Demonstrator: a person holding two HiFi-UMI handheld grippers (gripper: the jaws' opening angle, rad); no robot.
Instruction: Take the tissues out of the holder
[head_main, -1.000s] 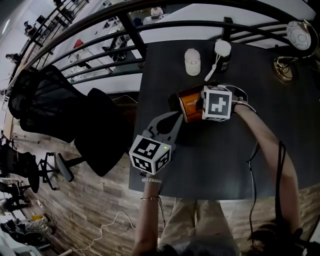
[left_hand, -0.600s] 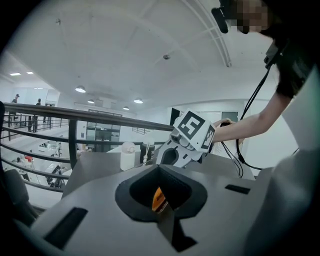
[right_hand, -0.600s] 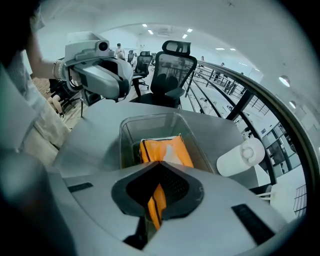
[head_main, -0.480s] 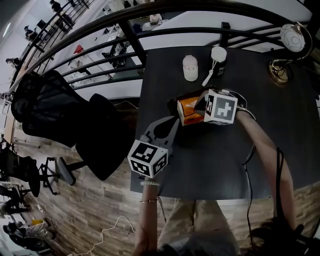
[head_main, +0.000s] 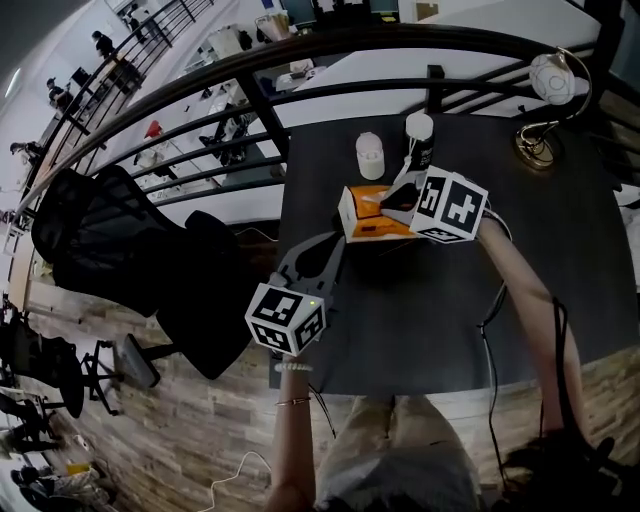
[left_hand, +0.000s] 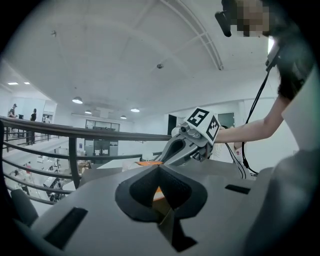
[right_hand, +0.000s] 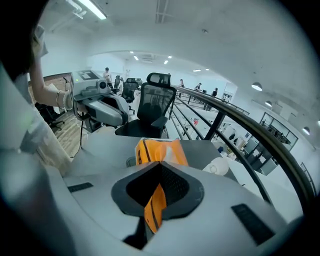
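The orange tissue pack (head_main: 370, 214), white on one side, hangs tilted above the dark table (head_main: 440, 310). My right gripper (head_main: 392, 203) comes at its top from the right and is shut on an orange fold of it (right_hand: 154, 212). From the near left, my left gripper (head_main: 338, 243) reaches the pack's lower left corner. Its jaws stand shut with a thin orange-brown edge (left_hand: 167, 220) pinched between them. In the left gripper view the right gripper (left_hand: 175, 150) shows straight ahead over the pack. The rest of the pack (right_hand: 159, 150) lies beyond the right jaws.
A white jar (head_main: 369, 156) and a dark bottle with a white cap (head_main: 419, 135) stand near the table's far edge, just behind the pack. A desk lamp (head_main: 545, 100) is at the far right corner. A railing (head_main: 250, 110) runs behind, a black chair (head_main: 110, 240) sits left.
Both grippers and the orange pack have risen and shifted toward the table's far side. The pack has tipped, now showing its white side. The right jaws have shut on its orange fold.
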